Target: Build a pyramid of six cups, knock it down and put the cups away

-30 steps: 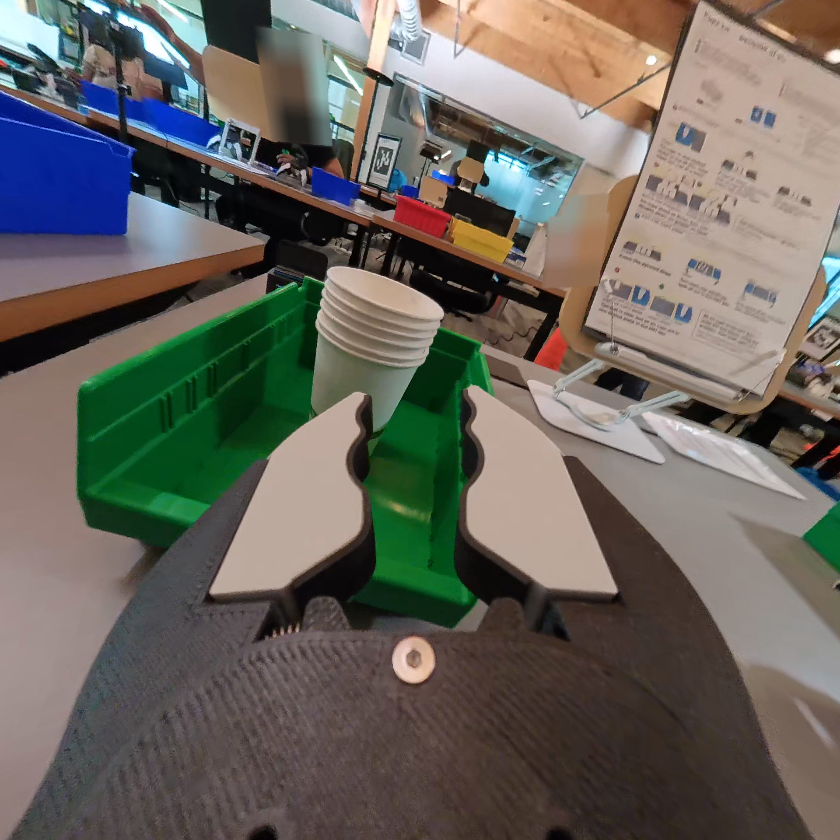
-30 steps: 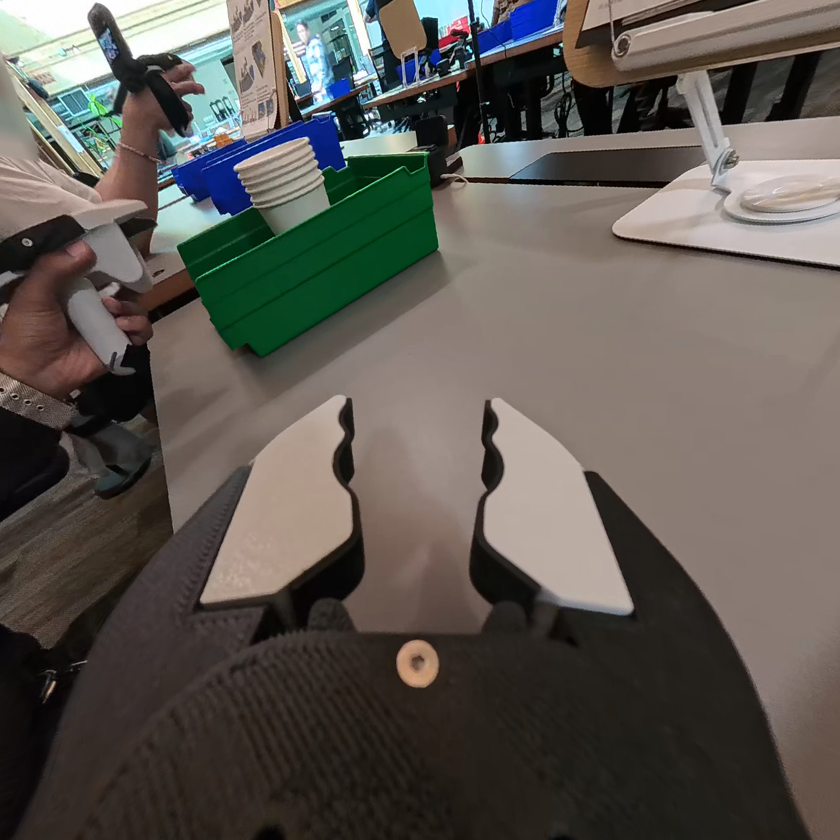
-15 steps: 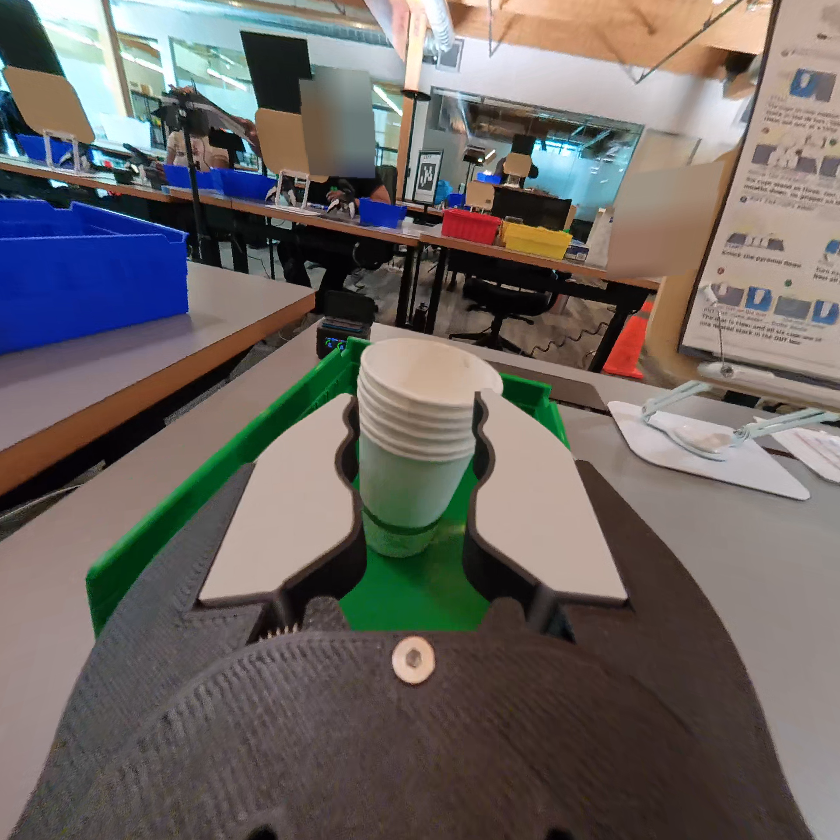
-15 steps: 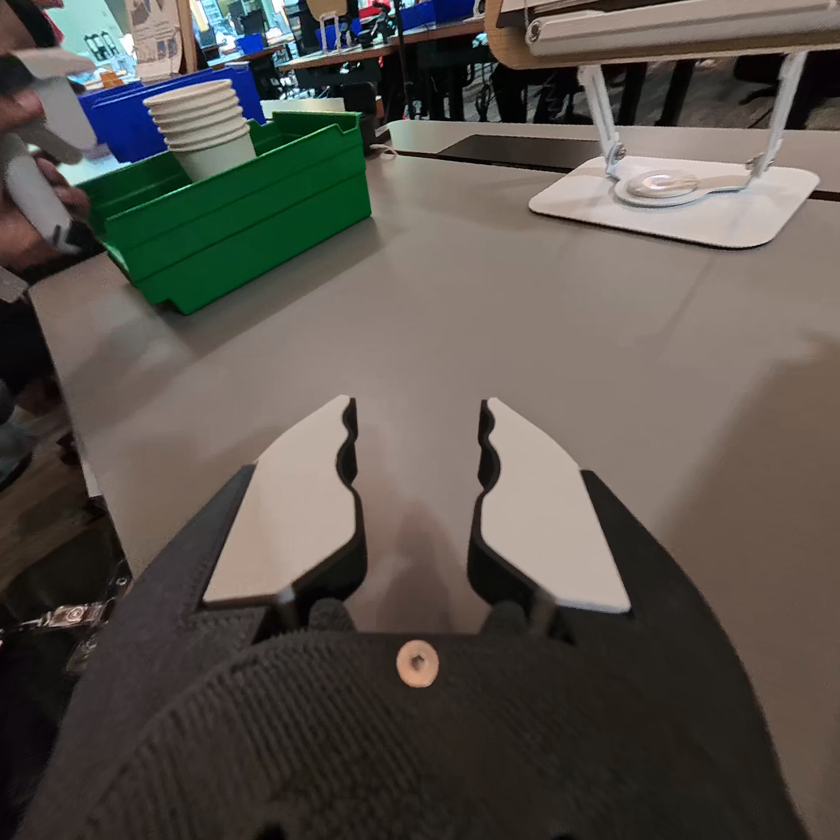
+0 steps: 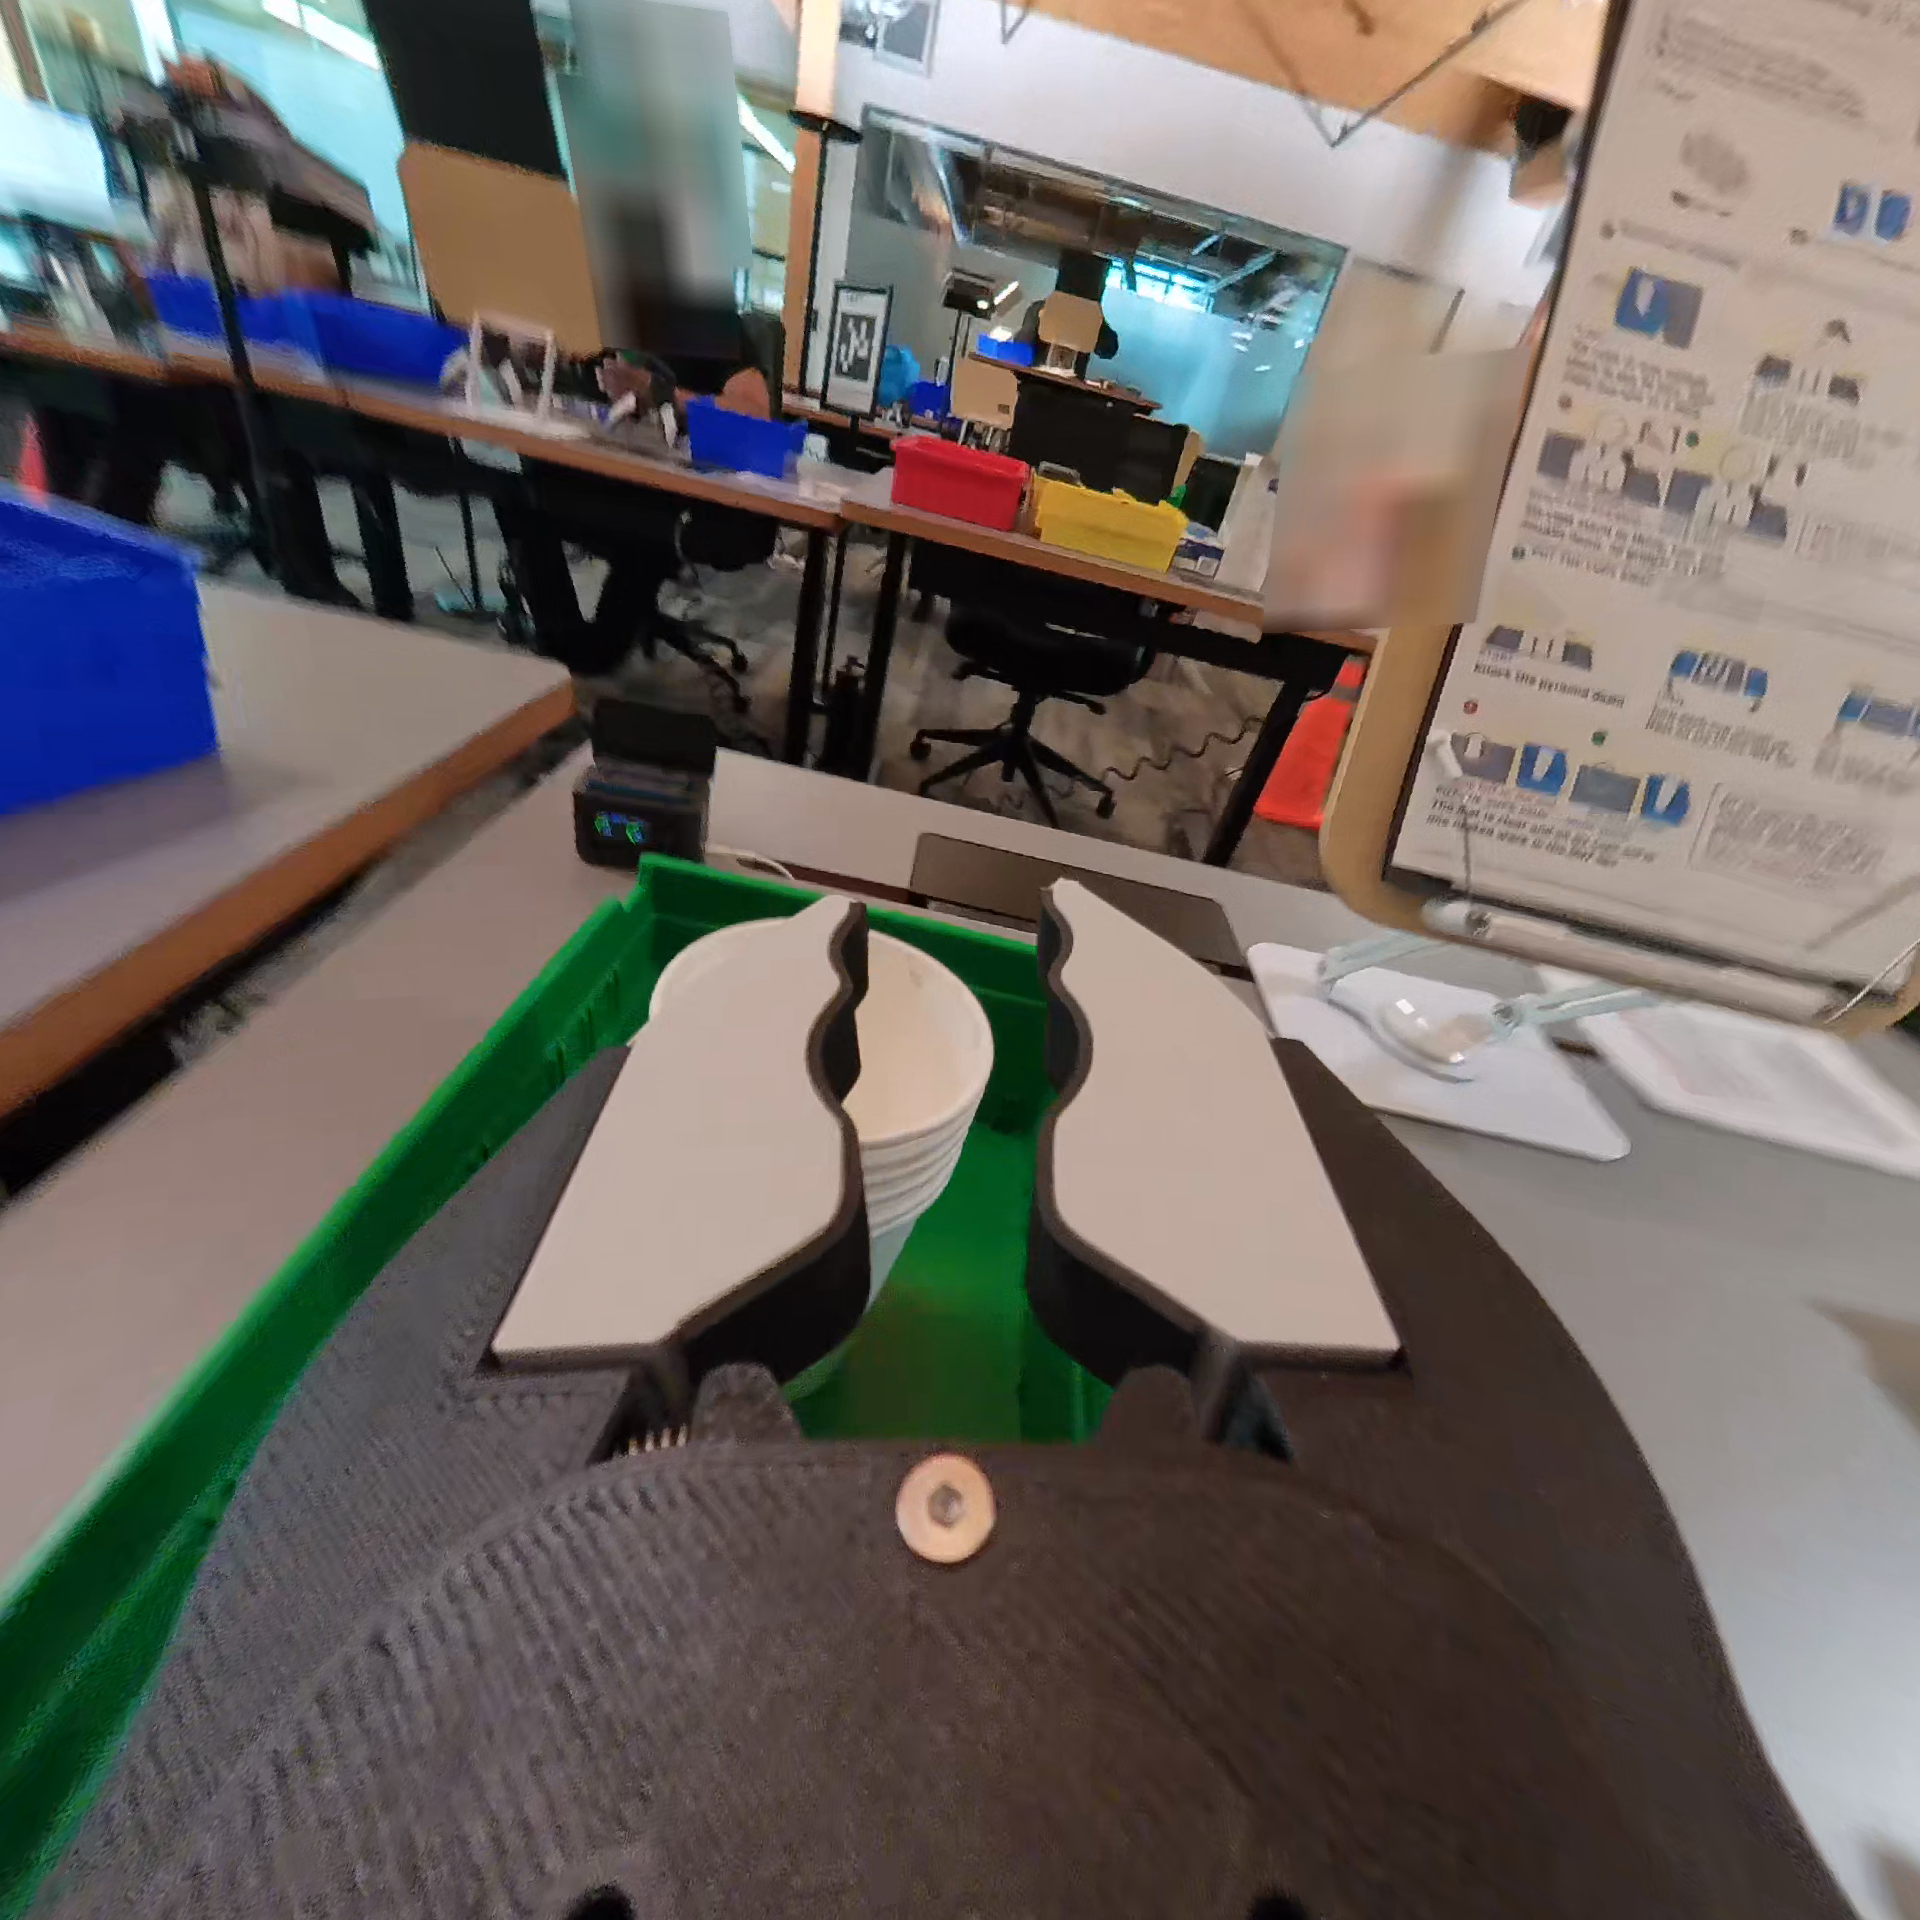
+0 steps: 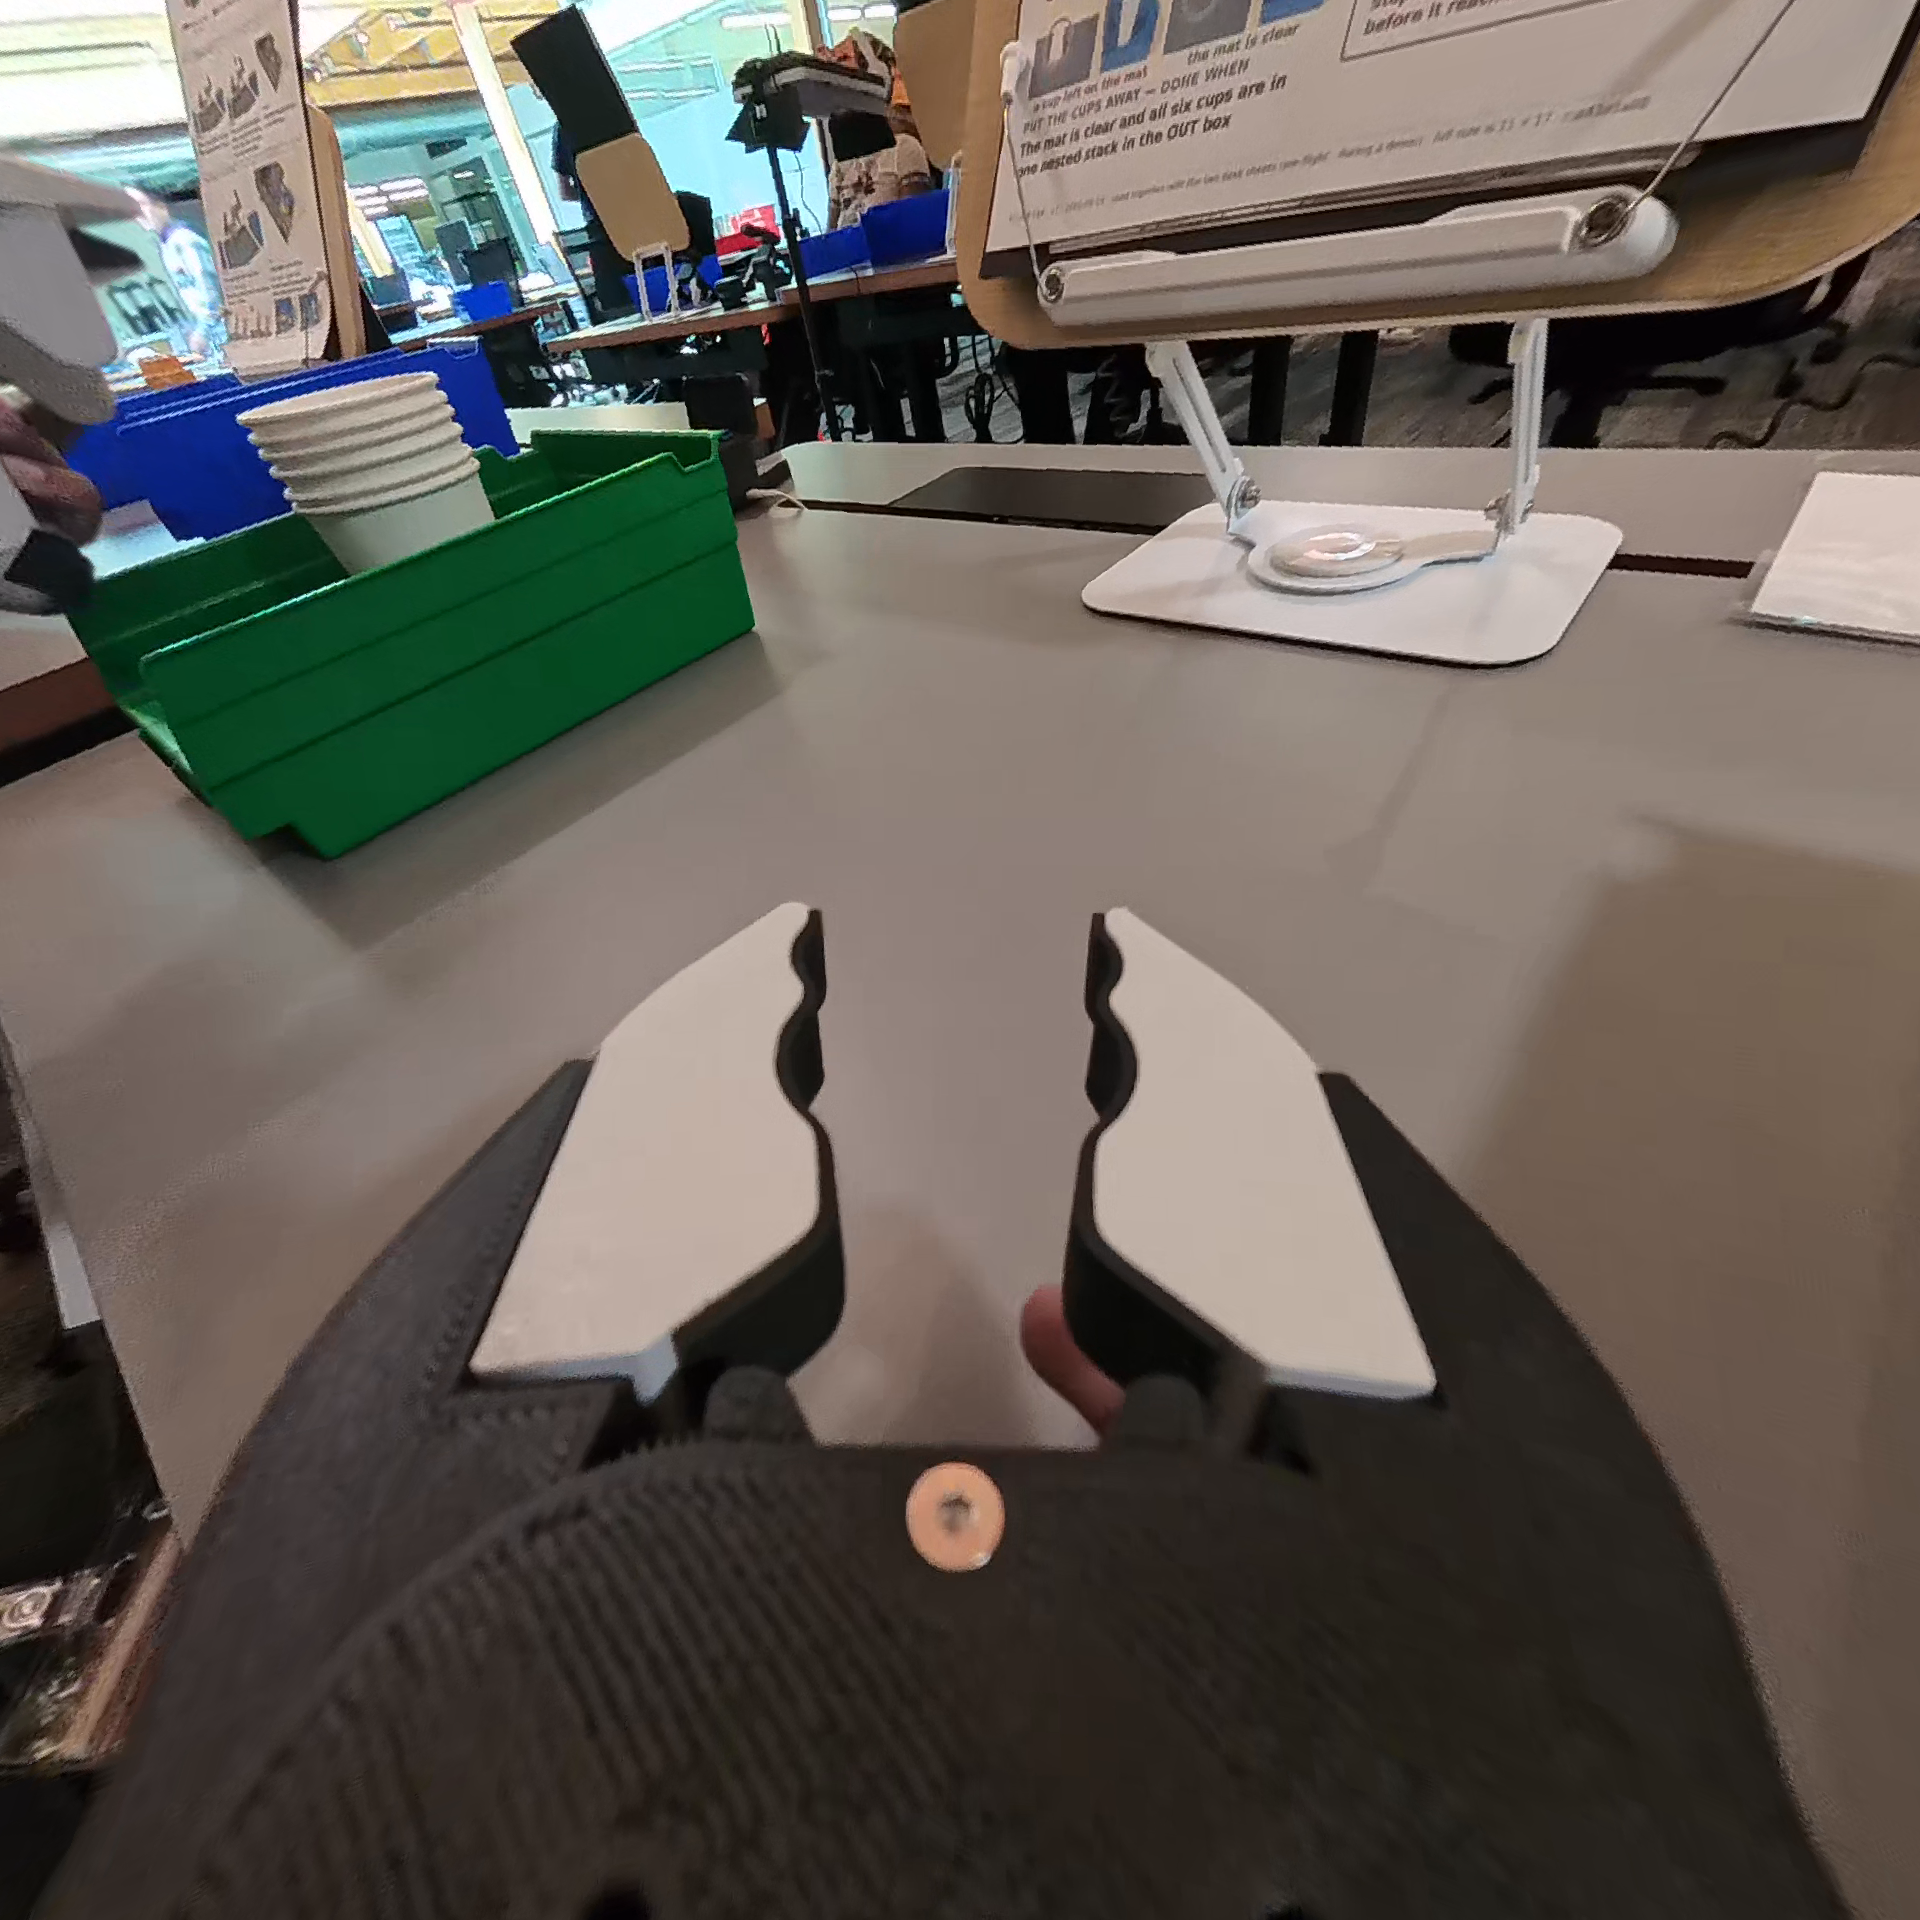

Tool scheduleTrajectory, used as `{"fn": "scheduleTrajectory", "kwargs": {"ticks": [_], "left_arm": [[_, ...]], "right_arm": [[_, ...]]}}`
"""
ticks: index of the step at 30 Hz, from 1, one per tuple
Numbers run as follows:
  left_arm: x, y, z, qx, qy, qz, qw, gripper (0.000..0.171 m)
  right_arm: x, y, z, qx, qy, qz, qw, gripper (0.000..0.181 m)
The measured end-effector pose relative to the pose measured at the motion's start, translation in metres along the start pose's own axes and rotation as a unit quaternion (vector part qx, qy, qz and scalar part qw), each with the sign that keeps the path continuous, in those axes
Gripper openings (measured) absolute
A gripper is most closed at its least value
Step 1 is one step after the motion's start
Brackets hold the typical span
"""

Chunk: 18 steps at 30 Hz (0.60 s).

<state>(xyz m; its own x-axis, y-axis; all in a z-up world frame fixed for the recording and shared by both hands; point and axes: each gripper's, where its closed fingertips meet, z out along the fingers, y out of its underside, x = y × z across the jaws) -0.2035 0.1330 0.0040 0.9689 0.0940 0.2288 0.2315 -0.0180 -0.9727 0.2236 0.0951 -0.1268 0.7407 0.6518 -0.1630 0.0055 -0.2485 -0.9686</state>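
Observation:
A stack of several white paper cups (image 5: 920, 1049) stands upright in a green bin (image 5: 582, 1023) on the grey table. My left gripper (image 5: 951, 902) is open and hovers over the bin. Its left finger (image 5: 717, 1122) covers the left part of the stack's rim, and a gap shows between the cups and the right finger. In the right wrist view the cup stack (image 6: 374, 478) and the green bin (image 6: 447, 675) stand at the far left. My right gripper (image 6: 956, 914) is open and empty, low over bare table (image 6: 1039, 790).
A white stand base (image 6: 1351, 582) holding an instruction board (image 5: 1704, 499) sits at the back right, with white sheets (image 6: 1849, 571) beside it. A hand on the other gripper's white handle (image 6: 42, 343) shows at the left edge. Blue bins (image 6: 187, 447) stand on the neighbouring table.
My left gripper has moved forward and higher over the bin, so the cup stack now sits lower, partly under the left finger. My right gripper has swung right, toward the stand.

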Motion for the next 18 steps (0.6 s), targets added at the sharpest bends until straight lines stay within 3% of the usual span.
{"fn": "scheduleTrajectory", "kwargs": {"ticks": [4, 8, 10, 14, 18], "left_arm": [[-0.040, 0.009, -0.003, -0.011, 0.011, -0.188, 0.982, 0.028], [-0.059, 0.014, -0.011, -0.015, 0.044, -0.302, 0.952, 0.024], [-0.056, 0.018, -0.012, -0.030, 0.073, -0.321, 0.944, 0.023], [-0.040, 0.023, -0.010, -0.060, 0.107, -0.175, 0.977, 0.022], [-0.024, 0.033, -0.011, -0.092, 0.129, -0.037, 0.987, 0.030]], "right_arm": [[-0.005, 0.001, -0.002, -0.008, -0.016, 0.018, 1.000, 0.050], [-0.015, 0.001, -0.004, -0.014, -0.028, 0.006, 0.999, 0.050], [-0.020, 0.003, -0.004, -0.023, -0.035, -0.009, 0.999, 0.050], [-0.027, 0.006, -0.004, -0.036, -0.043, -0.046, 0.997, 0.050], [-0.030, 0.012, -0.002, -0.054, -0.044, -0.073, 0.995, 0.049]]}}
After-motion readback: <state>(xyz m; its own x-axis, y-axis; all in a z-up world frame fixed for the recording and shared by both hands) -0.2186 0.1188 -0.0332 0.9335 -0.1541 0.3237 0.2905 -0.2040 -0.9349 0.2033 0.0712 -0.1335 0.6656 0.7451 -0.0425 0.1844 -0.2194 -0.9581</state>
